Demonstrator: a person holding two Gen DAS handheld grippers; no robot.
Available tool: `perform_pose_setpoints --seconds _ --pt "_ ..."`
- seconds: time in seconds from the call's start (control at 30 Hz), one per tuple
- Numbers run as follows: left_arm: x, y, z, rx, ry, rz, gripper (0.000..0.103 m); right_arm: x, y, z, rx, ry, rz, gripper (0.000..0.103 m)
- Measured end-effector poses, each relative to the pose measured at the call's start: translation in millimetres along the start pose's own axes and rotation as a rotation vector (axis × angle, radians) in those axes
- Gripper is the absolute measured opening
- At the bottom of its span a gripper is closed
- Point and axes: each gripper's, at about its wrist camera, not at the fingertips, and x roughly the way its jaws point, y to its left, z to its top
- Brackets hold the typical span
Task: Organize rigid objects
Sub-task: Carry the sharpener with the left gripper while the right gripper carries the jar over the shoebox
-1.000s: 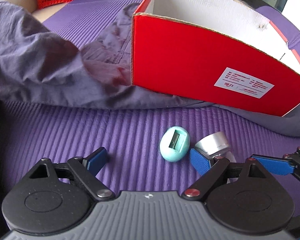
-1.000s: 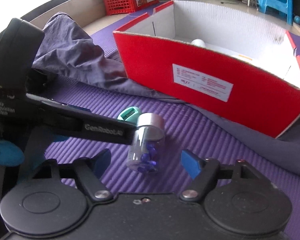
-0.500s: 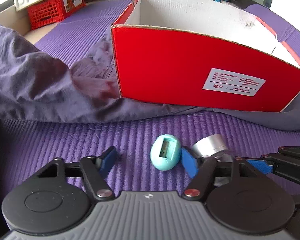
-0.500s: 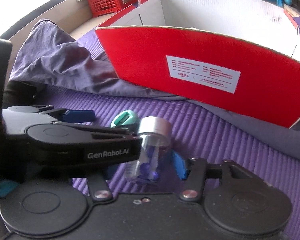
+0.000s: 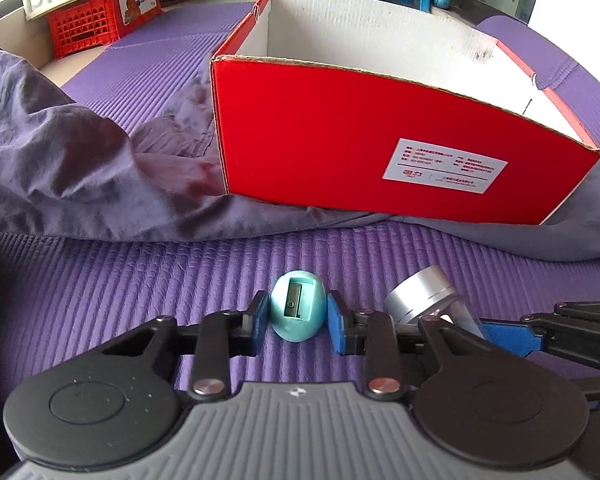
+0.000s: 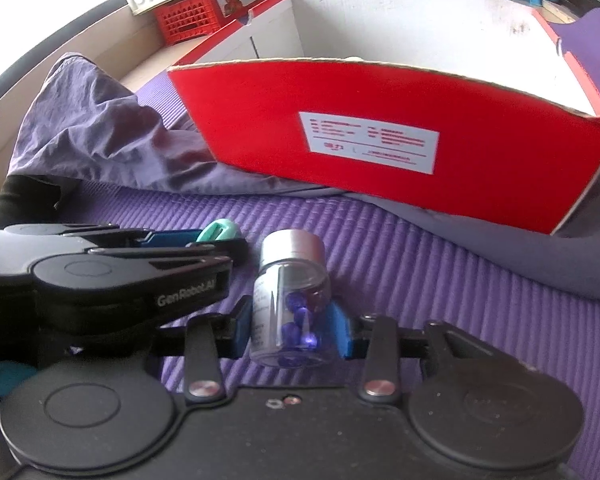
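Seemingly both pickups are made and neither thing is stowed yet. From the left wrist view, the left gripper (image 5: 299, 322) has its blue pads pressed against the two sides of the teal egg-shaped sharpener (image 5: 297, 311), which sits on the purple mat (image 5: 120, 280) on the near side of the red box (image 5: 380, 140). Just to the sharpener's right lies the silver-capped vial (image 5: 424, 297), with the right gripper's blue pad beside it. Rumpled purple cloth (image 5: 60, 168) runs along the box's near wall and under its left corner. The box stands open, its white inside mostly hidden by the wall from this angle.

From the right wrist view, the right gripper (image 6: 292, 330) pinches the vial (image 6: 290, 300) around its clear body, cap tilted toward the box (image 6: 380, 128); blue pieces show inside the glass. The left gripper (image 6: 204, 240) lies to the vial's left, its fingers closed on the sharpener (image 6: 219, 230), only partly visible. A small pale thing peeks just over the box's near rim; what it is cannot be told.

What is left, by my reading: lifting both items over the near wall and setting them inside.
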Motion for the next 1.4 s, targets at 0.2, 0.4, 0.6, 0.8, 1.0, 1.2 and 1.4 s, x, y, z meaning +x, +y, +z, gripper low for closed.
perform_pose_setpoints --seconds 0.2,0.4,0.6,0.8,1.0,1.2,1.4 --pt "-14.6 -6.8 -1.3 0.002 -0.005 -0.011 0.030 -15.6 -2.1 -5.1 0.021 -0.014 0.003 0.039" --pt "-40.1 -11.6 -2.0 -0.022 -0.018 -0.033 0.030 -40.8 -1.0 -8.6 0.041 -0.039 0.008 0.039" --pt "-72.4 -17.2 2.3 -0.023 -0.046 -0.042 0.030 -78.3 -2.8 -9.7 0.059 -0.080 0.022 0.039" --pt "-107.2 -27.7 9.1 -0.008 -0.082 -0.055 0.030 -115.0 -2.3 -6.2 0.056 -0.123 0.017 0.039" --pt "-138.4 -37.3 21.3 0.027 -0.121 -0.065 0.030 -147.9 1.0 5.6 0.022 -0.172 0.008 0.039" --pt "-156.4 -45.9 42.3 0.088 -0.162 -0.049 0.030 -168.9 0.7 27.0 -0.006 -0.223 -0.008 0.039" --pt "-162.7 -50.8 71.3 0.138 -0.194 -0.041 0.030 -179.7 -4.7 54.0 -0.027 -0.273 -0.036 0.039"
